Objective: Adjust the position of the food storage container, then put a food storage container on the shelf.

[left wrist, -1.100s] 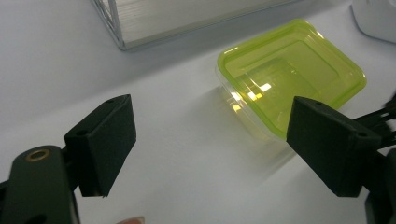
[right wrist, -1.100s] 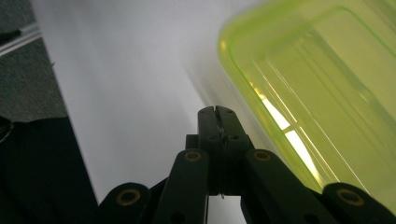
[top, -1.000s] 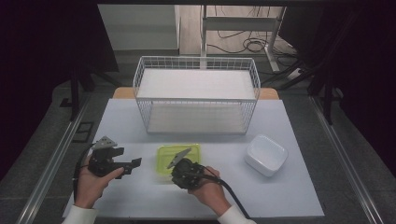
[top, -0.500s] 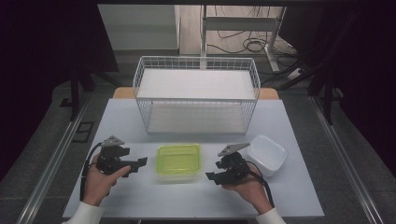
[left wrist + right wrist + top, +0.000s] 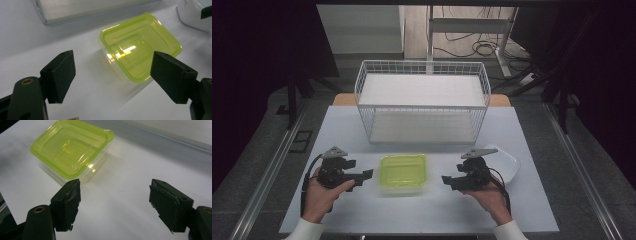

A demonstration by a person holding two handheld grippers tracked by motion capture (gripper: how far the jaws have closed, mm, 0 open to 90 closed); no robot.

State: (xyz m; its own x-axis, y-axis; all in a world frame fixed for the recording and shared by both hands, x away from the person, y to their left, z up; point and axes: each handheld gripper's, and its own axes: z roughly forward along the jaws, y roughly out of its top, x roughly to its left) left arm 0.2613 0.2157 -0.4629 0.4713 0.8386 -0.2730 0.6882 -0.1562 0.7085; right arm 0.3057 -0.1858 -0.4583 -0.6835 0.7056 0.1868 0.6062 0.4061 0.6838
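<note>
Currently: the flat white tabletop (image 5: 362, 130) sits on a wooden base whose edge shows at the back corners, with grey floor on both sides and a metal rail along each side. Room around it is dark; beyond the far end there are cables on the floor (image 5: 472, 47) and a grey desk frame (image 5: 472, 25).

Task item: the clear rectangular plastic container with a lime-green lid (image 5: 404, 172) rests on the tabletop at centre front, lid on, upright, nothing touching it. It's between the two tools, closer to the left one.

Left gripper (image 5: 368, 176): held in the person's left hand, jaws pointing at the container from just beside its left edge, spread wide with nothing between the pads; they have just been closing slightly. In the left gripper view the left gripper (image 5: 117, 80) frames the container (image 5: 140, 47) but doesn't touch it.

Right gripper (image 5: 446, 181): held in the right hand, near the container's right side but apart from it, jaws have just been opening and are wide, empty. In the right gripper view the right gripper (image 5: 115, 202) has bare tabletop between its pads, and the container (image 5: 72, 150) lies ahead to the picture's left.

Around: white wire-mesh basket with a white liner (image 5: 422, 107) stands behind the container, apart from it. White shallow square dish (image 5: 506, 162) sits just behind the right gripper. Nothing blocks either path to the container.
</note>
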